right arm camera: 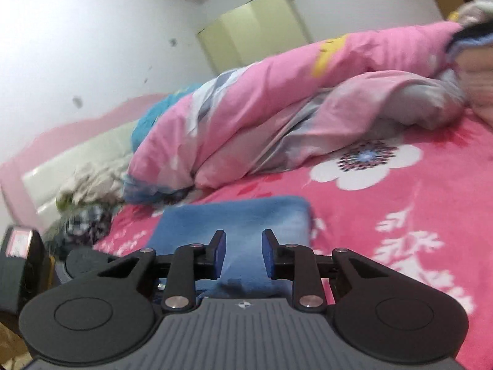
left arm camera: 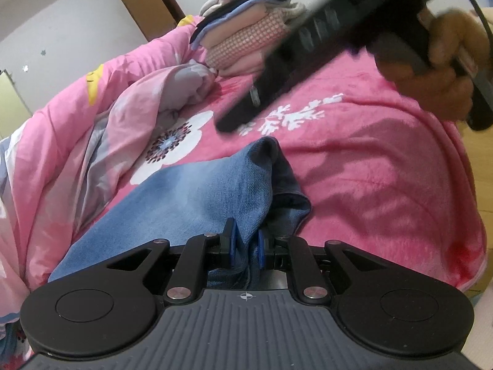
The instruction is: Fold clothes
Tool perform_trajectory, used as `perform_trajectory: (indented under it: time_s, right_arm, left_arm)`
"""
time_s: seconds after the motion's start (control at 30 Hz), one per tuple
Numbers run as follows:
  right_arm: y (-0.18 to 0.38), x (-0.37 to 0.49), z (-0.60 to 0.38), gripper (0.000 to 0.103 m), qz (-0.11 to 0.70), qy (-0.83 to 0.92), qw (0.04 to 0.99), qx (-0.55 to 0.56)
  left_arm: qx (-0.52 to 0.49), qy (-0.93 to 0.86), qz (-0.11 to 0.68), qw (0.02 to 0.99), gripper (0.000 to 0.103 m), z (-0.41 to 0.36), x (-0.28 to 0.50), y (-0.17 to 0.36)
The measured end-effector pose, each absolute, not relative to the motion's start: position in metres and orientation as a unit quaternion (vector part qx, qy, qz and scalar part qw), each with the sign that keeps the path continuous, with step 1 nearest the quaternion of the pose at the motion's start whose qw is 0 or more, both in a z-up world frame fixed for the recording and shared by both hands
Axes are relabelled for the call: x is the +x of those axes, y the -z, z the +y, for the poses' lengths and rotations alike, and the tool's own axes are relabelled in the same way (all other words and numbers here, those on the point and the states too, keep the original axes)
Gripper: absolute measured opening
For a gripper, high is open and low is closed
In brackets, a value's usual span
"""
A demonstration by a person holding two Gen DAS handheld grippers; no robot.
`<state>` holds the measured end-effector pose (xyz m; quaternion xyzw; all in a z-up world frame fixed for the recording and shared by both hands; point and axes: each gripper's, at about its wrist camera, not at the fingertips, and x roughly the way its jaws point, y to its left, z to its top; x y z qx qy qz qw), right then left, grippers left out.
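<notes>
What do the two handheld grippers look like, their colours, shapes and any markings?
Both match. The left gripper and right gripper have black linkage arms with silver pivot pins, blue pads on short black fingers, a round black disc at each side, and a grey ribbed body bearing a small crosshair mark. Seen from the left wrist camera, the right gripper has a long black body with a dark cable.

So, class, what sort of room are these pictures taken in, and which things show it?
Most likely a bedroom. A bed with a pink flowered cover fills both views, a rumpled pink quilt lies along it, and a wardrobe stands against the wall.
</notes>
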<state>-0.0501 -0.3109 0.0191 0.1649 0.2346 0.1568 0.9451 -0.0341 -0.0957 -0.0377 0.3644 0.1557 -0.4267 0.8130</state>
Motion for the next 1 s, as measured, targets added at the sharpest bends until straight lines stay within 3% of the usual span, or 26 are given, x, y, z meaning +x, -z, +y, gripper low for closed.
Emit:
perform_trajectory:
  time_s: [0.07,0.23,0.4,0.6,0.73,0.9,1.0]
  right_arm:
    - [-0.004,-0.043,-0.302,0.026,0.276,-0.155,0.937,0.146]
    - [0.013,-0.046,-0.303,0.024,0.283,-0.15,0.935,0.15]
    - [0.017,-0.05,-0.296,0.024,0.274,-0.149,0.942,0.128]
    - [-0.002,-0.056,-0.289,0.026,0.273,-0.135,0.948,0.097]
    - [-0.032,-0.065,-0.288,0.026,0.212,-0.143,0.961,0.104]
    - [0.014,-0.05,-0.268,0.025,0.267,-0.133,0.953,0.06]
    - [0.013,-0.051,-0.266,0.025,0.261,-0.133,0.955,0.048]
  left_arm:
    - [0.358,0.426,0.166,0.814,0.019,-0.094,-0.032,0.037]
    - [0.296,0.437,0.205,0.824,0.024,-0.079,-0.028,0.022]
    - [0.25,0.415,0.231,0.843,0.047,-0.074,-0.021,0.019]
    - [0.24,0.364,0.253,0.863,0.047,-0.081,-0.013,0.026]
    - [0.23,0.364,0.255,0.866,0.046,-0.078,-0.016,0.023]
    - [0.208,0.36,0.252,0.874,0.046,-0.066,-0.022,0.015]
    - [0.182,0.349,0.24,0.888,0.046,-0.047,-0.029,0.004]
